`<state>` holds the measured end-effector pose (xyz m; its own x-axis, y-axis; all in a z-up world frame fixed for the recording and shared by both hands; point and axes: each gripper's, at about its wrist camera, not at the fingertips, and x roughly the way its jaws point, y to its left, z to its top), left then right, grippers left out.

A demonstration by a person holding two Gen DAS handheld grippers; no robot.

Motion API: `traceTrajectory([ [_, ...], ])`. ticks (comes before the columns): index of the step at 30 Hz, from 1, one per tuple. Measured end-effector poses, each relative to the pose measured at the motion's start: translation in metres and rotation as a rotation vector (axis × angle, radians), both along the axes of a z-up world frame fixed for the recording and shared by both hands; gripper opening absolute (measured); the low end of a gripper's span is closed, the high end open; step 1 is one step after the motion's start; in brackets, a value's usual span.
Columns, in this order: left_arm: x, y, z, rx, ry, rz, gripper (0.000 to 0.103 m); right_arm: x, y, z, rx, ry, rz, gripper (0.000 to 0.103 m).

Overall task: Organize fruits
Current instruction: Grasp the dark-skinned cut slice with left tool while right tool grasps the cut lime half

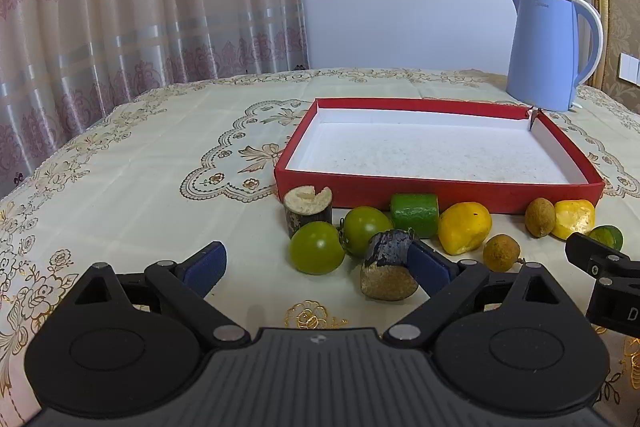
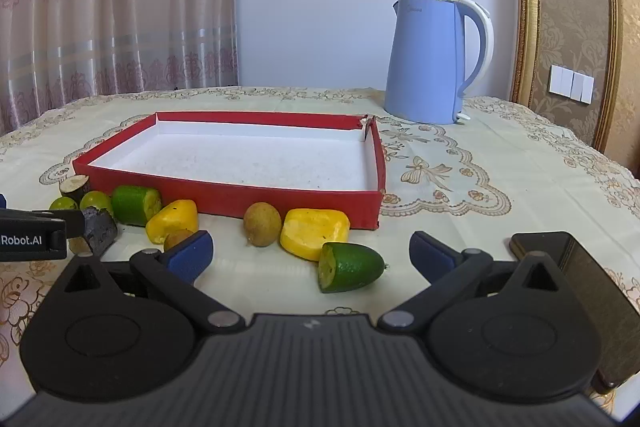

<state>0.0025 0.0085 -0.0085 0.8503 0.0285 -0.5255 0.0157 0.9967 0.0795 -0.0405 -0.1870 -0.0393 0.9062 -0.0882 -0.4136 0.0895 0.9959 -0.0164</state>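
My left tool (image 1: 316, 269) and right tool (image 2: 310, 255): matt black plastic w/ blue rubbery-looking pads. Table (image 1: 120, 163) wears embroidered cloth. Red box (image 1: 440, 193) looks like matt cardboard, white inside. Kettle (image 2: 432, 63): smooth blue plastic. Green tomatoes (image 1: 316, 247) glossy; longans (image 2: 262, 224) rough.

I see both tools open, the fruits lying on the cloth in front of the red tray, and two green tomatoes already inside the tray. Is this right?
Not quite: the tray holds nothing. The two green tomatoes lie on the cloth in front of it, as the left wrist view shows. The rest stands: left tool and right tool are open, fruits before the tray.
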Motion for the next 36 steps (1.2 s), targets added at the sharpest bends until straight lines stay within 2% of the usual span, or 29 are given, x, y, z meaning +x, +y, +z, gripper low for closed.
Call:
traceTrajectory([
  [5, -0.005, 0.003, 0.003, 0.007, -0.020, -0.027, 0.098, 0.001, 0.000, -0.001, 0.003, 0.010, 0.012, 0.103],
  [13, -0.029, 0.034, 0.007, -0.006, -0.065, -0.173, 0.098, -0.006, 0.002, 0.005, -0.003, -0.008, 0.059, 0.103],
  [17, -0.032, 0.032, 0.008, 0.025, -0.094, -0.197, 0.098, -0.008, 0.005, 0.006, -0.020, -0.021, 0.071, 0.103],
  [22, -0.027, 0.016, 0.004, 0.005, -0.054, -0.253, 0.098, -0.005, 0.003, 0.003, -0.025, -0.008, 0.058, 0.103],
  [29, -0.014, -0.007, -0.008, 0.000, -0.019, -0.261, 0.097, -0.004, -0.004, 0.001, -0.020, 0.000, 0.046, 0.103],
  [33, -0.007, -0.011, -0.009, -0.021, -0.007, -0.268, 0.083, -0.003, -0.004, 0.000, -0.044, -0.001, 0.021, 0.103],
  [36, 0.001, -0.014, -0.012, -0.035, 0.023, -0.267, 0.059, -0.003, -0.004, -0.001, -0.042, 0.001, 0.021, 0.103],
])
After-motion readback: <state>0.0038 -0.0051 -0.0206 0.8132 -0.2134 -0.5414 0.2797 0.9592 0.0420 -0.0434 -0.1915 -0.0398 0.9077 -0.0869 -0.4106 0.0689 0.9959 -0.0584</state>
